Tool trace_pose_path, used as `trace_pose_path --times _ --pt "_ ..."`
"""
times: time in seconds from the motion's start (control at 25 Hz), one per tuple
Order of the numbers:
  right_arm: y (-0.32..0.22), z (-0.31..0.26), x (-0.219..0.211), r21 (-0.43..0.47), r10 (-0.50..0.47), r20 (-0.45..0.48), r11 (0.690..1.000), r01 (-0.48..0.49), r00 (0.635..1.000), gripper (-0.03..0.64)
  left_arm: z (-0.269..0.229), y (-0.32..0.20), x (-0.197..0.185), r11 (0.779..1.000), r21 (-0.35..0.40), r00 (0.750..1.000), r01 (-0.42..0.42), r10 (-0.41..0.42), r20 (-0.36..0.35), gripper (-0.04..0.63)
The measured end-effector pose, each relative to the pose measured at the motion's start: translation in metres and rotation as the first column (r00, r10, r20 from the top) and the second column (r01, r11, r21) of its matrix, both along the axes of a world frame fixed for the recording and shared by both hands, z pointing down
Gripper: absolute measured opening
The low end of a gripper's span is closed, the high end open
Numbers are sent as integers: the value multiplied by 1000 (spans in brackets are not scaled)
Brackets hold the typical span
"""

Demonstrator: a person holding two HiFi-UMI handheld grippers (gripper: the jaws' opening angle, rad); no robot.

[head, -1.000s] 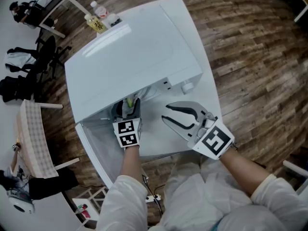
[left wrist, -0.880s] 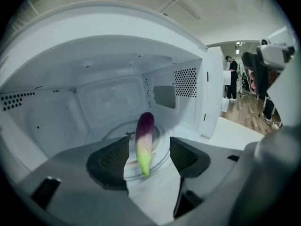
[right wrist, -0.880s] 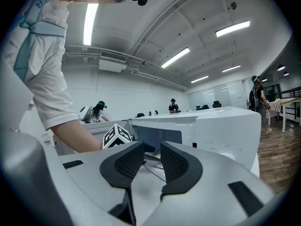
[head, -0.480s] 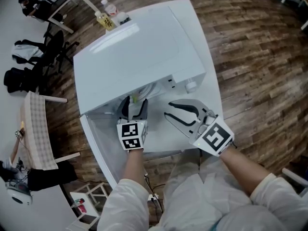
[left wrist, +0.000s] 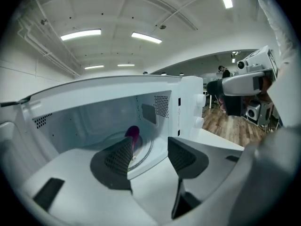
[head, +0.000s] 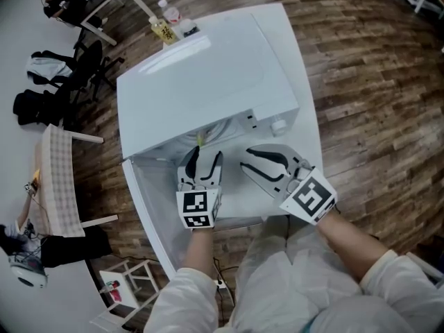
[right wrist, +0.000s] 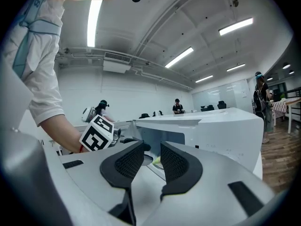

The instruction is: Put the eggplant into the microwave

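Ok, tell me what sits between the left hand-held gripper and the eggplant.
Left gripper view: only the microwave's front edge and bare turntable lie before the eggplant. The left hand-held gripper holds nothing; its open jaws have just closed slightly.

The head view looks steeply down on the white microwave from above. The left gripper view sits low and near, facing into its open cavity. The right gripper view faces that same opening from farther right.

eggplant: partly behind left gripper | microwave interior: mostly hidden, head view
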State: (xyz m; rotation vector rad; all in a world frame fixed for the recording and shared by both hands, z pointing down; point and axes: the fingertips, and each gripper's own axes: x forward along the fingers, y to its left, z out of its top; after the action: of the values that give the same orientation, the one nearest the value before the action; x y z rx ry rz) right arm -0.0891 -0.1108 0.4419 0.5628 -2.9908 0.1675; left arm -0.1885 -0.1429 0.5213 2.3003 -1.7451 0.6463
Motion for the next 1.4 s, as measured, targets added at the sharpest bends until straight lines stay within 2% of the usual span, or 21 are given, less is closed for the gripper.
trace_pose_path --times 0.28,0.52,1.04,1.4 --pt "5 -1 2 -1 -23 9 1000 23 1000 110 -16 14 16 1000 26 1000 -12 12 -22 114" --pt "14 -3 3 -2 -50 10 999 50 999 110 -21 29 27 1000 7 1000 -11 11 -18 2" --pt "25 -13 19 8 -90 -3 996 90 996 107 -49 60 64 998 44 995 -50 53 -79 2" --pt "36 -17 27 11 -153 -43 988 154 987 54 -66 77 82 997 63 987 -40 49 -153 0"
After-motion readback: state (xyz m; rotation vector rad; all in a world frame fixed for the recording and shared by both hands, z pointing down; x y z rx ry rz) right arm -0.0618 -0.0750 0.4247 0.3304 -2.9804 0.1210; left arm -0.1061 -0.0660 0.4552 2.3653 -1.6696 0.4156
